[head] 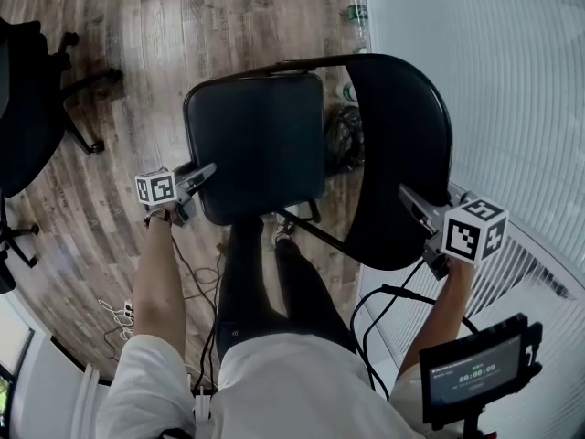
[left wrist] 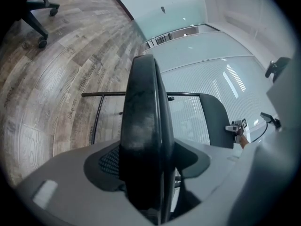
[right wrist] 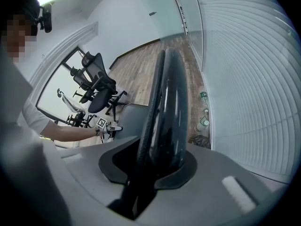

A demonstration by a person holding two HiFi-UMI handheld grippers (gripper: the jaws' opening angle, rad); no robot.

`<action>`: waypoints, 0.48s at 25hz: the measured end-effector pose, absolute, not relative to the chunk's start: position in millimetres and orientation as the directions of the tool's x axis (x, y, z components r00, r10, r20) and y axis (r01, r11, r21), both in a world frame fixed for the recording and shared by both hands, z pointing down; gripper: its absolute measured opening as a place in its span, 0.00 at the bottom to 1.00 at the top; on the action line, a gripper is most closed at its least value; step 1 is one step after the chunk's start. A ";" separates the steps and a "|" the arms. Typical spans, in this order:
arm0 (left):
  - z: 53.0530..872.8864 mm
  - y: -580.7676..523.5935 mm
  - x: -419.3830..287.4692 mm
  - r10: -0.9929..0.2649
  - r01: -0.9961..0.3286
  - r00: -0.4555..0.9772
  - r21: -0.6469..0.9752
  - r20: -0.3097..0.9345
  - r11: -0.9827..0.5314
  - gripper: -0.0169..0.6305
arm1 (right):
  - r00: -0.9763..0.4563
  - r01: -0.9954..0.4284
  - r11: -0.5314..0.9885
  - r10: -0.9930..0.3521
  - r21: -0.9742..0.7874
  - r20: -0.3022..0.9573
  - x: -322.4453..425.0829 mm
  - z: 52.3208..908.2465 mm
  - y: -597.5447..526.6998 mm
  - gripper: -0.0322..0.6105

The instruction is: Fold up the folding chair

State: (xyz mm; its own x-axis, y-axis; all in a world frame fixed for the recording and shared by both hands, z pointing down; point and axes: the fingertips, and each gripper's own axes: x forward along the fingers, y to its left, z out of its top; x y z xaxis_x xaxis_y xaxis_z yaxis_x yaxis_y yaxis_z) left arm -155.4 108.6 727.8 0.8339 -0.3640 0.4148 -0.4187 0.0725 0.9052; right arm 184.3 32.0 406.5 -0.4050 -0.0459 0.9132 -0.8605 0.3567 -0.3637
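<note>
A black folding chair stands on the wooden floor just in front of me. Its padded seat [head: 256,144] lies to the left and its curved backrest [head: 398,154] to the right. My left gripper [head: 203,174] is at the seat's near left edge. In the left gripper view that seat edge [left wrist: 143,121] runs edge-on between the jaws and fills the gap, with the pads against it. My right gripper [head: 413,199] is on the backrest's near end. In the right gripper view the backrest [right wrist: 167,107] is clamped between the jaws.
A black office chair [head: 27,90] stands at the far left. Two bottles [head: 356,15] and a dark bundle [head: 343,135] lie on the floor past the chair. White blinds [head: 512,108] close off the right side. Cables [head: 119,314] trail by my legs [head: 274,282].
</note>
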 end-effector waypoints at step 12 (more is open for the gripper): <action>693.2 98.2 -129.6 -0.371 -0.388 0.848 0.920 0.379 0.055 0.46 | -0.369 -0.874 0.360 -0.057 -0.326 0.928 184.3 401.6 26.8 0.19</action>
